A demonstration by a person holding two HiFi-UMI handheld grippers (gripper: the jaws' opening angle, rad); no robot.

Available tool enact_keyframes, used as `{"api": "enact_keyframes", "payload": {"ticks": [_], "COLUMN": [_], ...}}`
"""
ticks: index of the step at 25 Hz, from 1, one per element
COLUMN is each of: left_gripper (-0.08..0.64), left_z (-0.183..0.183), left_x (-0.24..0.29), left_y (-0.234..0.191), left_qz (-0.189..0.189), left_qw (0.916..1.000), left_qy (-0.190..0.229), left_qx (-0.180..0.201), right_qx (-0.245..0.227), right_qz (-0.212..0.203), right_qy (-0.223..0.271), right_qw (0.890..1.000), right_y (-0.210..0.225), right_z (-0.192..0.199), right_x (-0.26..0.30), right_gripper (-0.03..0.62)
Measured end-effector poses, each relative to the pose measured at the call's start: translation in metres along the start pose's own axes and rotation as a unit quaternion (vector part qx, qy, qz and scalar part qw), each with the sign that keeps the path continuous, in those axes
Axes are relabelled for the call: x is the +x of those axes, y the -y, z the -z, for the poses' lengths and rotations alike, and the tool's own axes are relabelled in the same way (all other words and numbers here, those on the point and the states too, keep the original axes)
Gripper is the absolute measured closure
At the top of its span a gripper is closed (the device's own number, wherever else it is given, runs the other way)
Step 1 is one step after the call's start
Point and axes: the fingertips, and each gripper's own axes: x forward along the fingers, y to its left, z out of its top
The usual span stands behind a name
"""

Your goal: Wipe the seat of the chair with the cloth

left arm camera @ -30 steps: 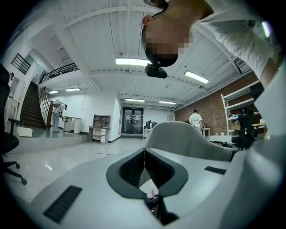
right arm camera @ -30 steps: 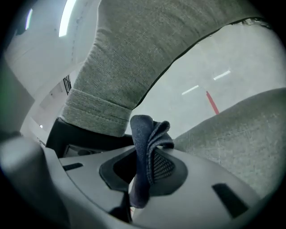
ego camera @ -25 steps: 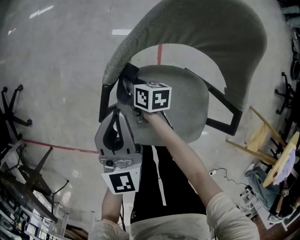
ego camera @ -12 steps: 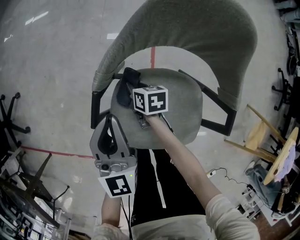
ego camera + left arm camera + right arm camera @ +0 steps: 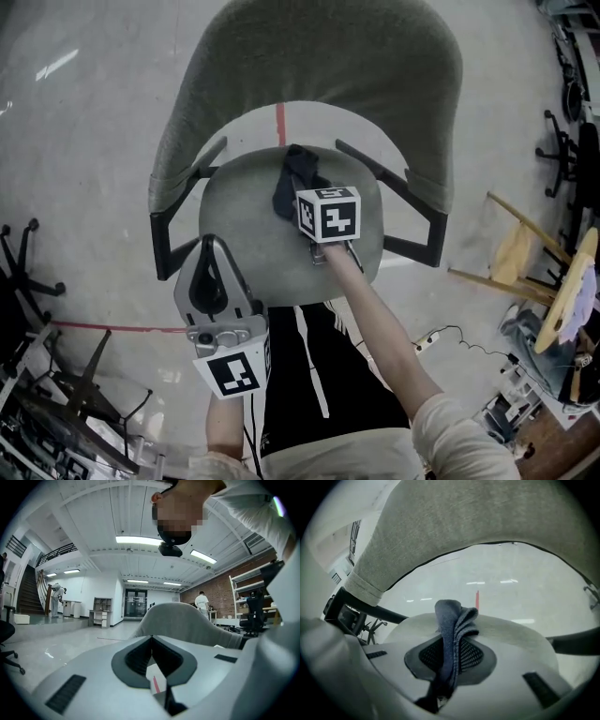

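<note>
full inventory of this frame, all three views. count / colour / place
chair: 1, grey fabric with black arm frame, centre of head view.
cloth: 1, dark blue, bunched on the seat near its back edge.
floor tape: 2 red lines, one behind the seat, one at left.
wooden frame: 1, pale, right of the chair.
wheeled chair bases: several, black, at the edges of the head view.
bystanders: 2, white tops, far back in left gripper view.
left gripper: 1, grey, jaws together, empty, off the seat's front left.
right gripper: 1, over the seat, jaws shut on the cloth.
forearms: 2, bare, bottom of head view.
</note>
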Motion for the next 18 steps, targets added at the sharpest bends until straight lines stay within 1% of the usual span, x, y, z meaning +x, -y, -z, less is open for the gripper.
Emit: {"api": "enact_keyframes", "payload": {"ticks": [3,7,9,10,14,18], "left_gripper": [0.545,0.545,0.545,0.545,0.545,0.545], "left_z": [-0.001,-0.005,-0.006,-0.006,-0.006,-0.003], "left_x": [0.009,0.020,0.024,0.026,0.030,0.031], "left_y": [0.014,0.032,0.040,0.043,0.054,0.060], "left_qz": [0.010,0.029,0.038,0.043,0.056,0.063], "left_qw": [0.9999,0.9996,0.9993,0.9991,0.9984,0.9980], "left_qy": [-0.003,0.001,0.001,0.001,0.002,-0.001], "left_qx": [0.001,0.001,0.003,0.004,0.005,0.007], "right_qx": [0.019,0.048,0.053,0.045,-0.015,-0.029], "right_qz": [0.026,0.073,0.095,0.106,0.153,0.184], "right_qy": [0.006,0.016,0.016,0.015,0.002,-0.006], "right_qw": [0.999,0.996,0.994,0.993,0.988,0.983], "right_y": [0.036,0.085,0.103,0.111,0.138,0.155], "right_z": [0.004,0.008,0.011,0.012,0.019,0.022], "right_x": [-0.013,-0.034,-0.043,-0.047,-0.059,-0.067], "right_gripper": [0.535,0.535,0.535,0.535,0.535,0.535]}}
